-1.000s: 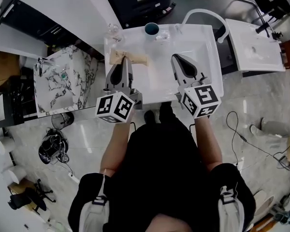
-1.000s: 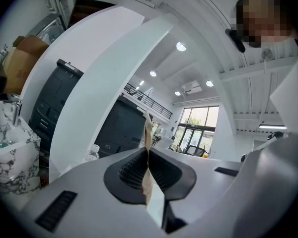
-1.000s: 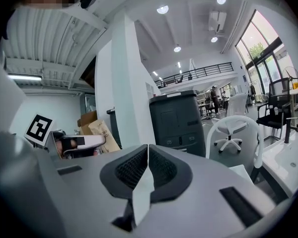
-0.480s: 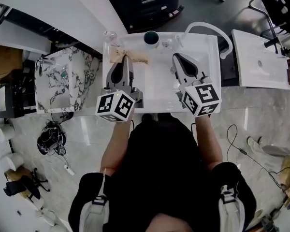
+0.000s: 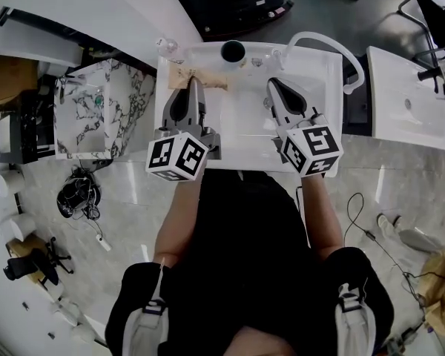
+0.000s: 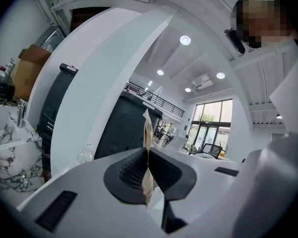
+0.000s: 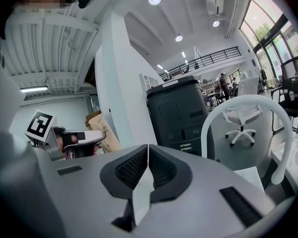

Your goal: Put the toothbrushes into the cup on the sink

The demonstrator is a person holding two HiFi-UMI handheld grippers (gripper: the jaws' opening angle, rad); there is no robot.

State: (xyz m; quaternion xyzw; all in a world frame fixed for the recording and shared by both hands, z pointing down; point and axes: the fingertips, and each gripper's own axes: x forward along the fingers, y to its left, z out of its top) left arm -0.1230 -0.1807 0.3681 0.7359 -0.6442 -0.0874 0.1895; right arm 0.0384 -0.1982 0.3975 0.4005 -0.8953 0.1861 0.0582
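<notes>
White sink [image 5: 311,73] sits ahead of us on the far side, its curved faucet [image 5: 334,44] arching over the right end and a marble-patterned counter [image 5: 96,117] standing to the left. Our left gripper [image 5: 193,86] reaches over the sink's left part with its jaws pressed tight on a flat tan paper packet [image 5: 208,86]. In the left gripper view the packet [image 6: 147,133] stands edge-on between the pads, pinched by its thin side so it cannot swing. We see no bare toothbrushes; we judge they are inside that packet, though we cannot confirm it. The dark cup [image 5: 233,50] waits upright on the far rim of the sink, just right of the packet and beyond it. Our right gripper [image 5: 271,85] hovers over the basin with its jaws together on nothing, likely held close to help open the packet.
</notes>
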